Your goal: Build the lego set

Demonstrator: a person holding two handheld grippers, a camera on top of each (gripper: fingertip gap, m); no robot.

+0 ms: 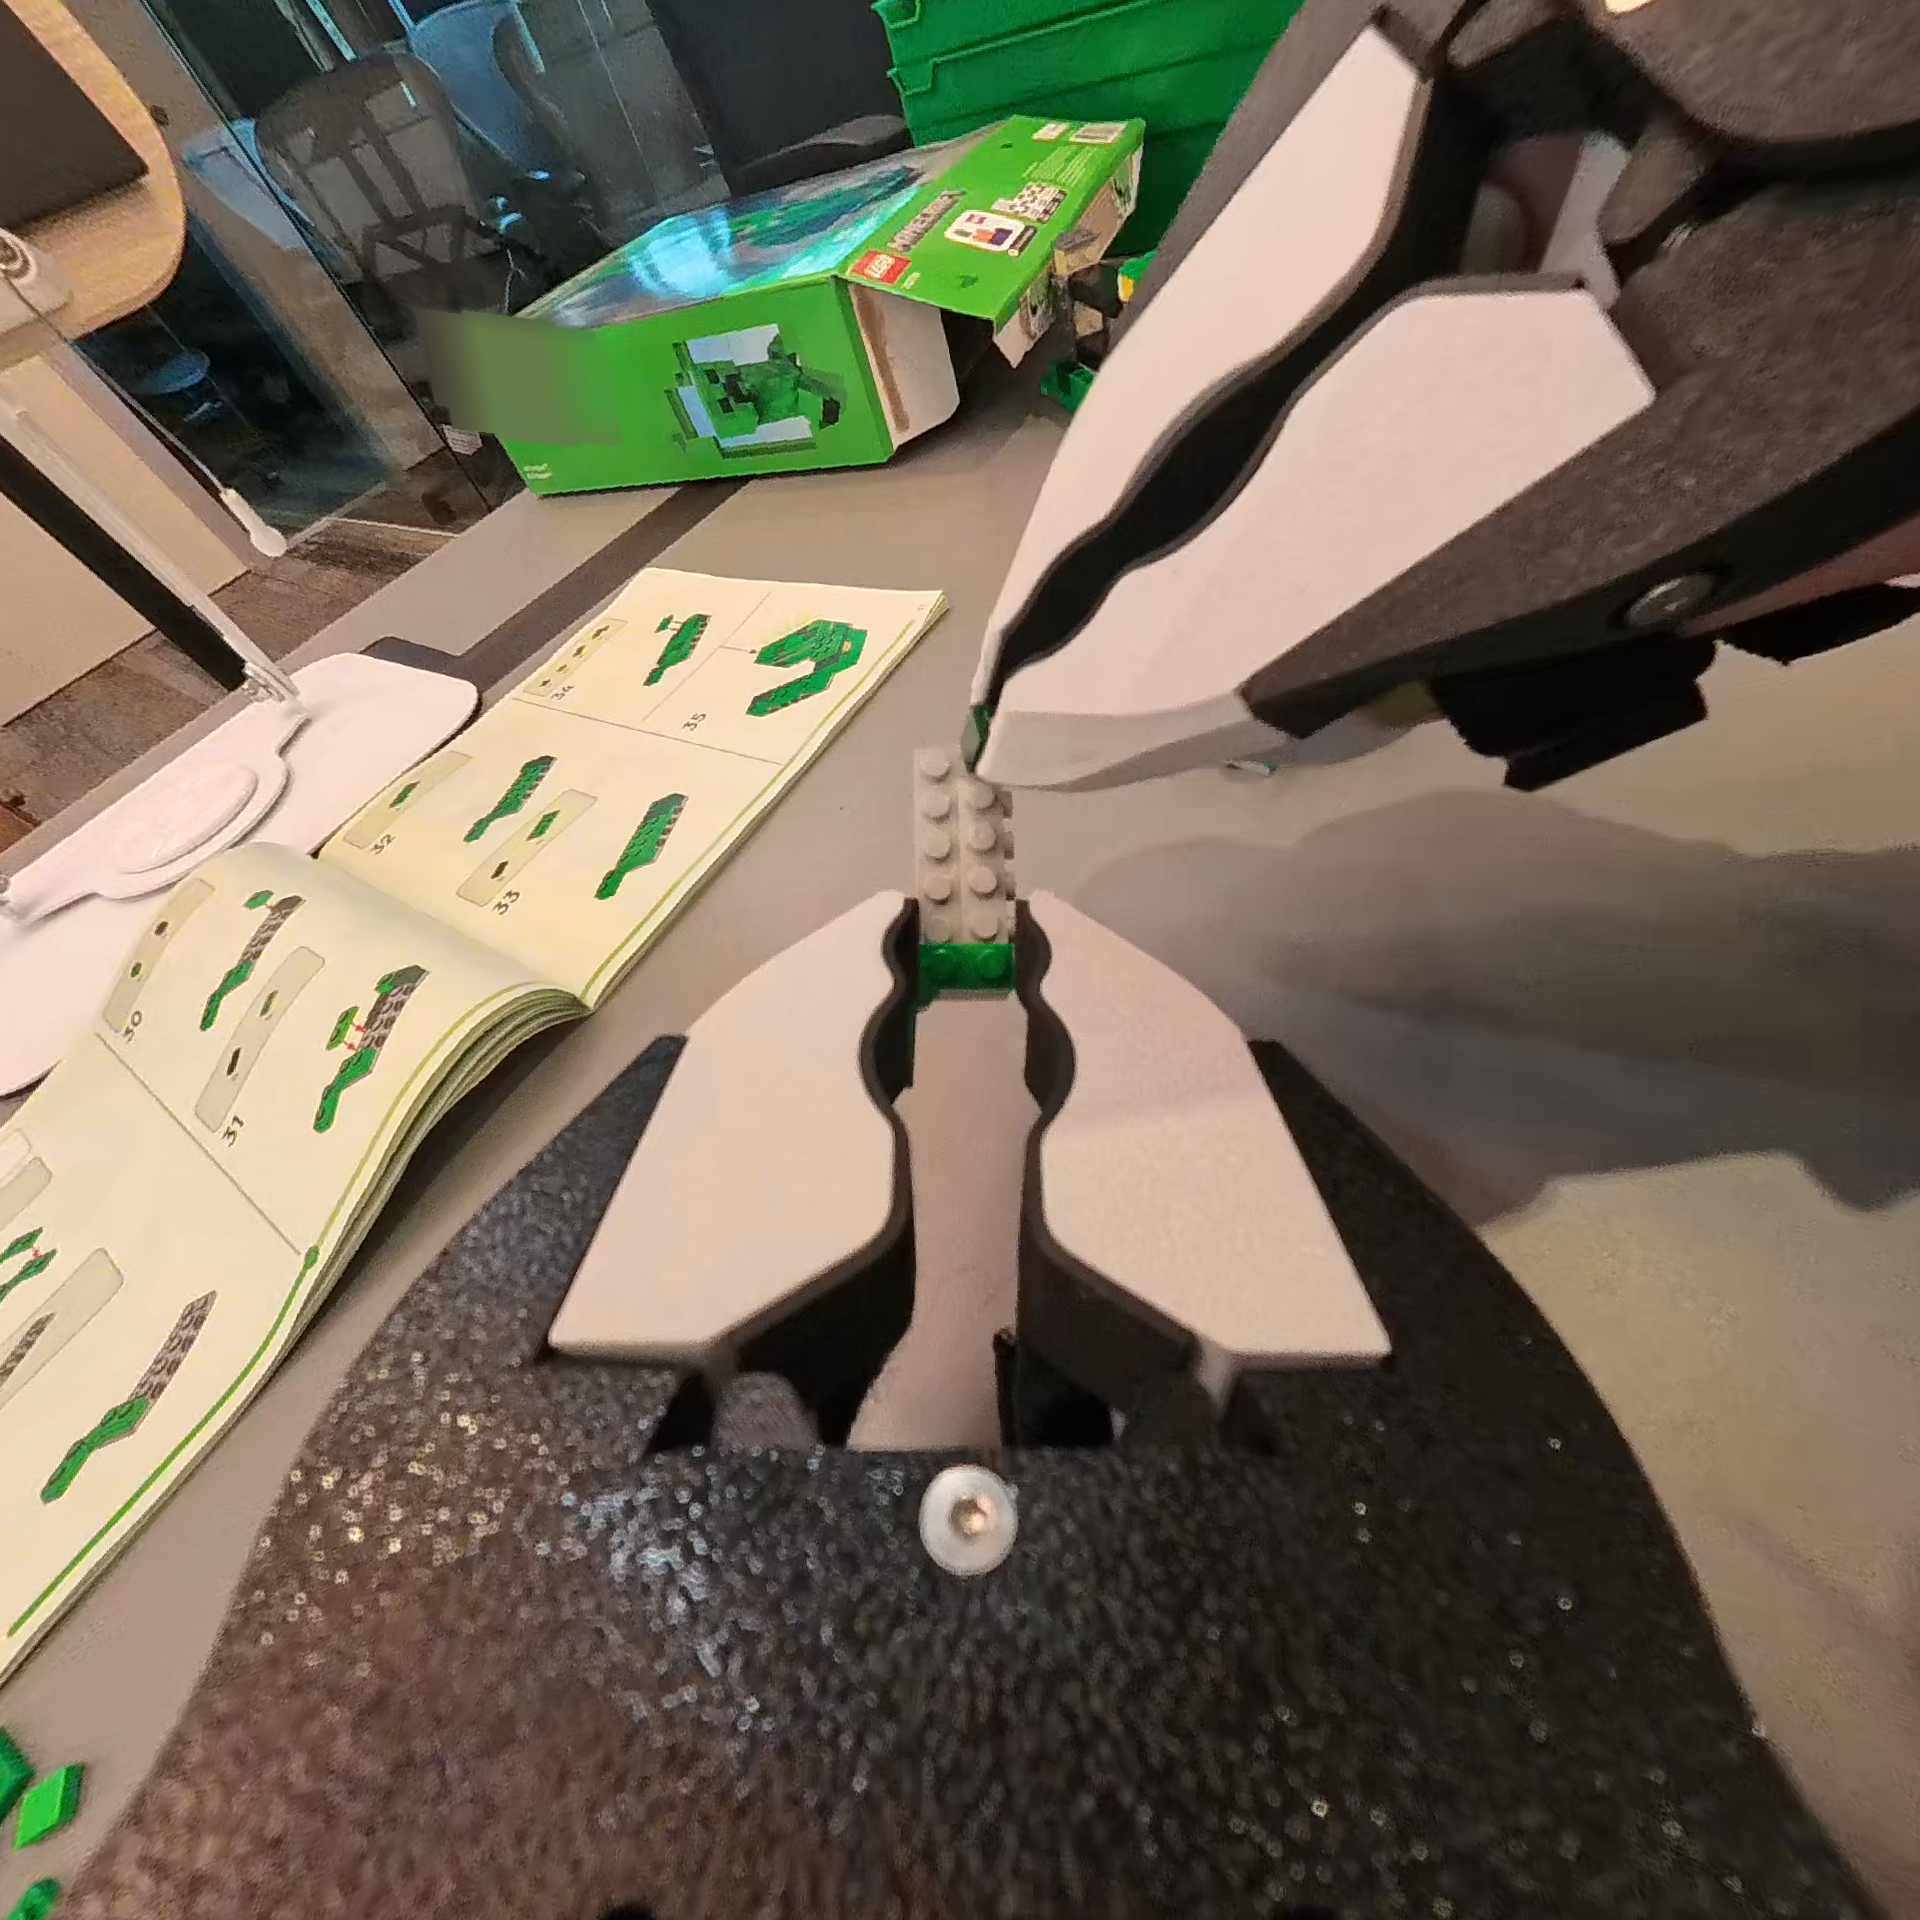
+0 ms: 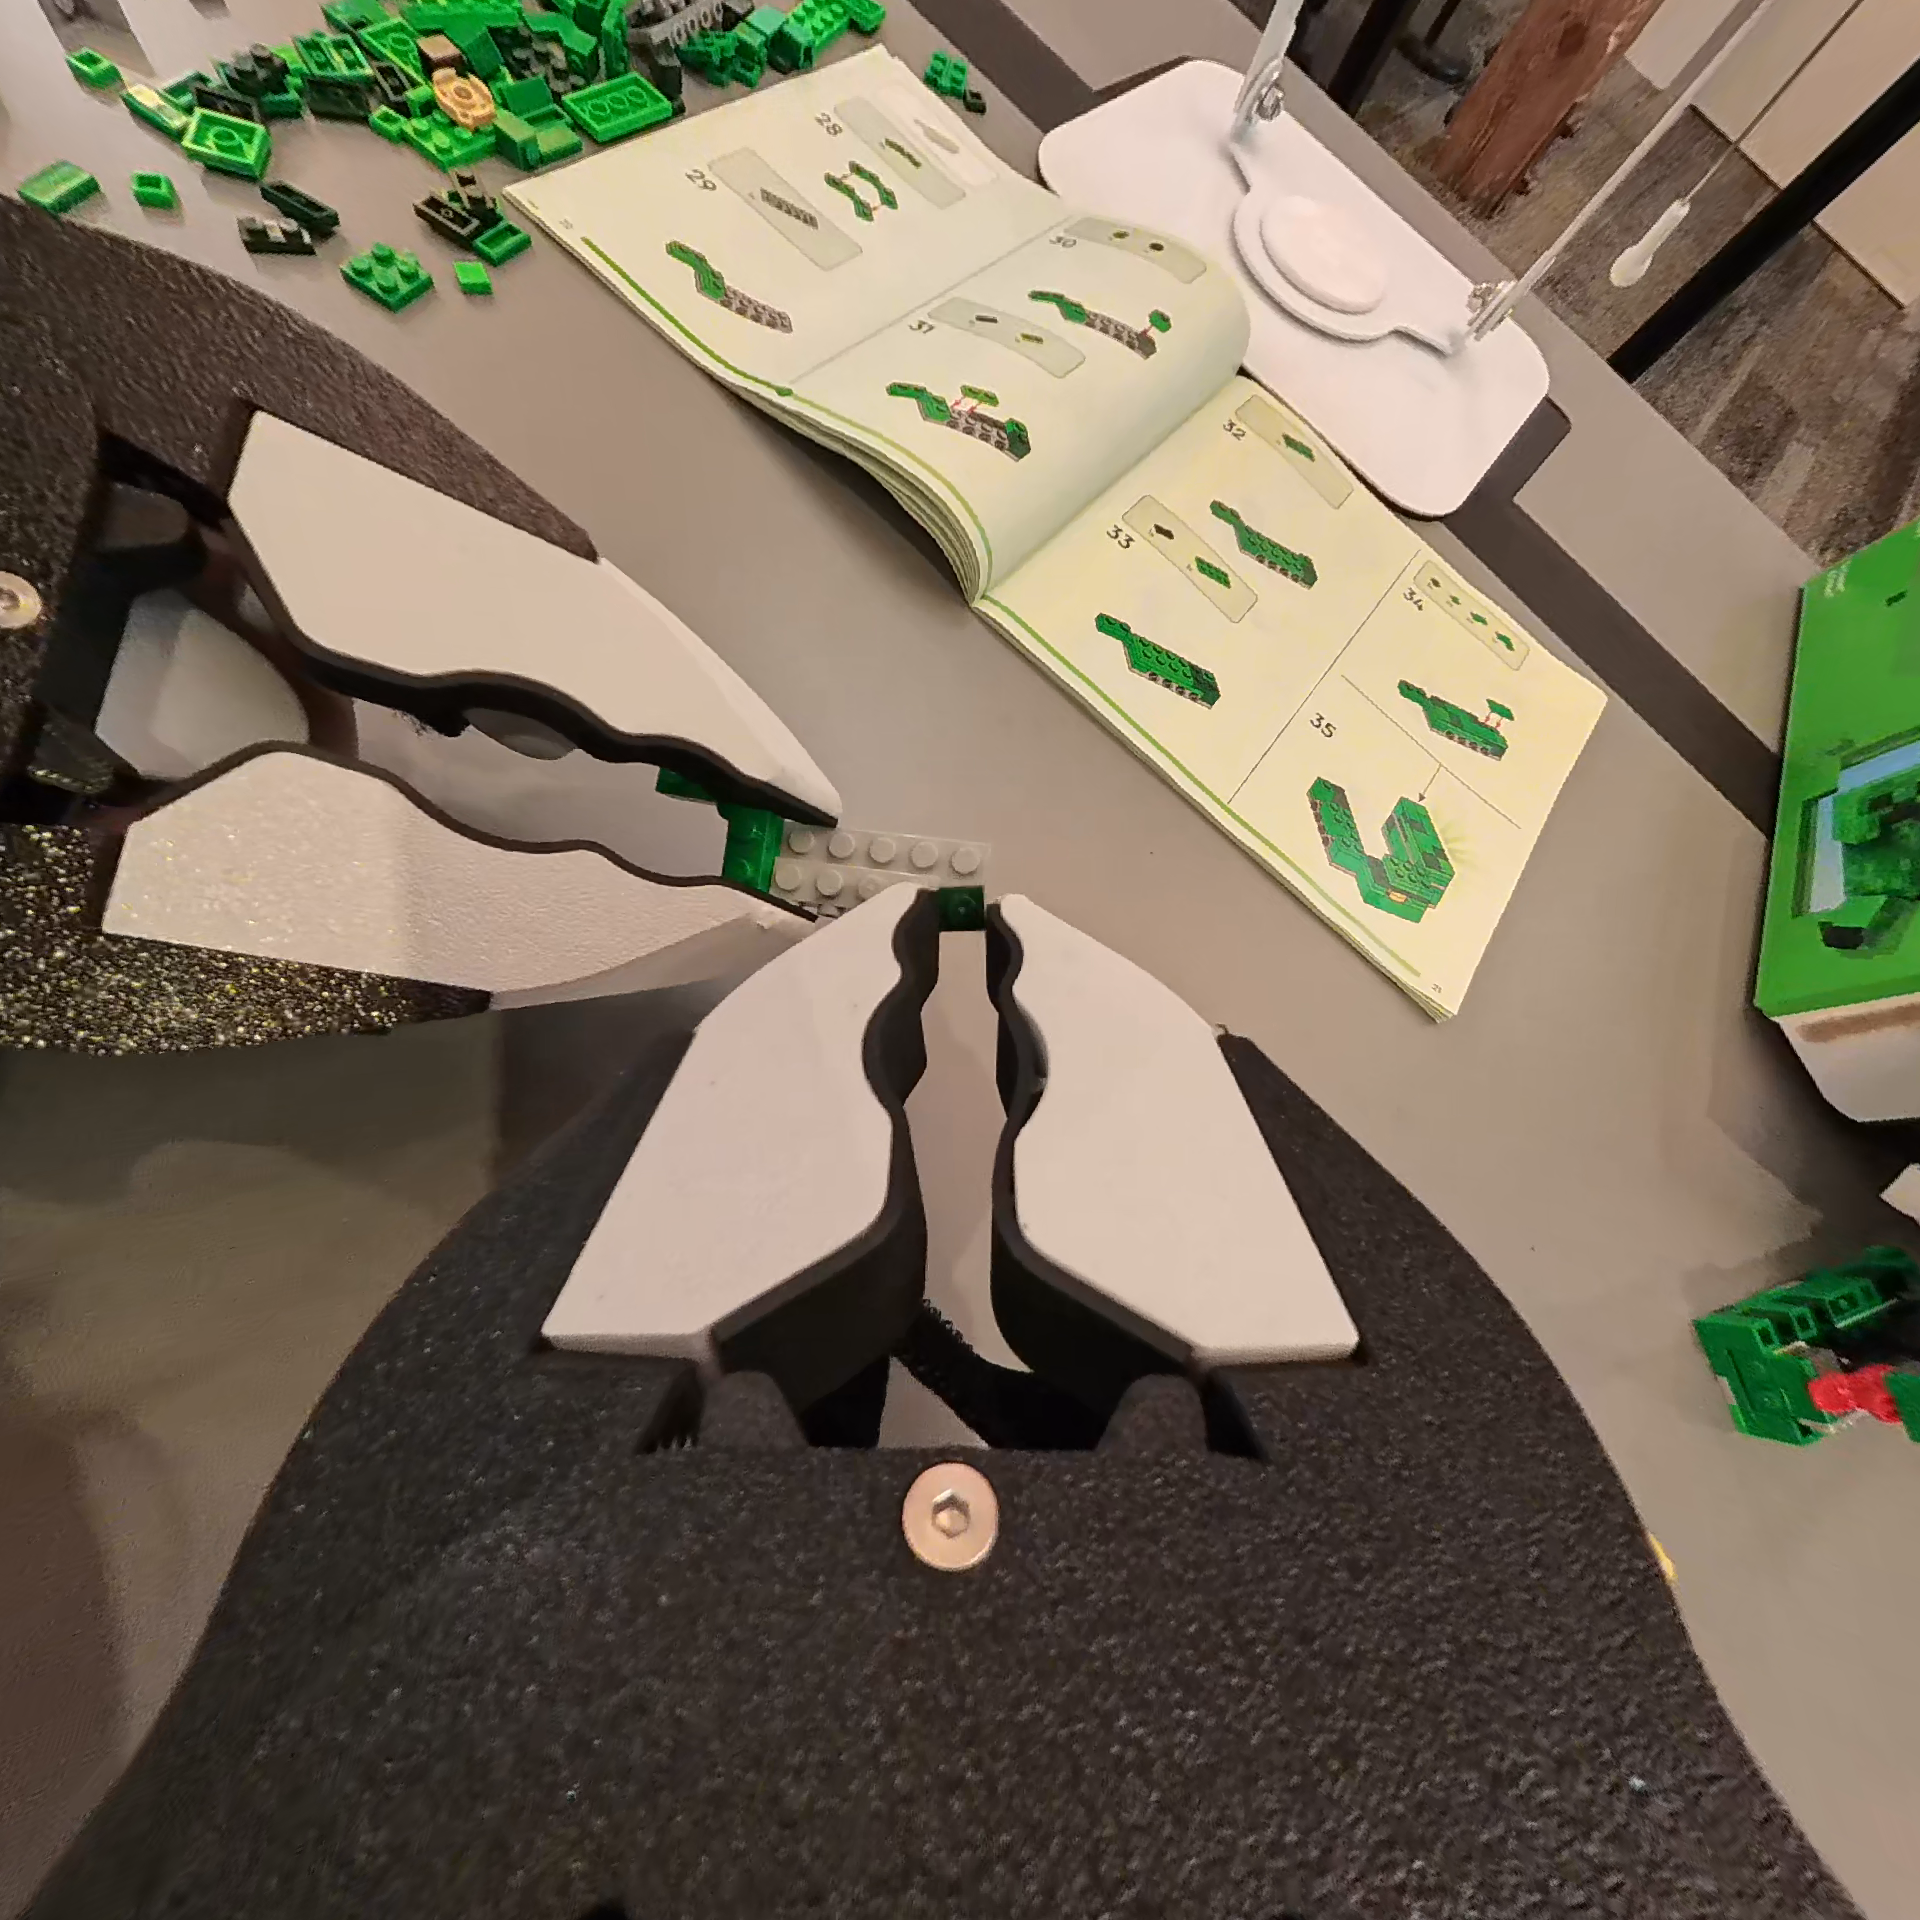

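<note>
My left gripper (image 1: 966,935) is shut on a small assembly: a grey studded plate (image 1: 961,852) with a green brick (image 1: 968,966) at its near end, held above the table. It also shows in the right wrist view (image 2: 883,862), held by the left gripper (image 2: 800,862). My right gripper (image 2: 961,909) is shut on a small green piece (image 2: 960,906) and holds it at the far end of the grey plate. In the left wrist view the right gripper (image 1: 977,743) comes in from the upper right, its tips at the plate's far end.
An open instruction booklet (image 2: 1039,416) lies on the grey table (image 2: 727,540). A pile of loose green bricks (image 2: 416,94) lies at the back left. The green set box (image 1: 748,353), a white lamp base (image 2: 1330,260) and a partly built green model (image 2: 1808,1351) stand around.
</note>
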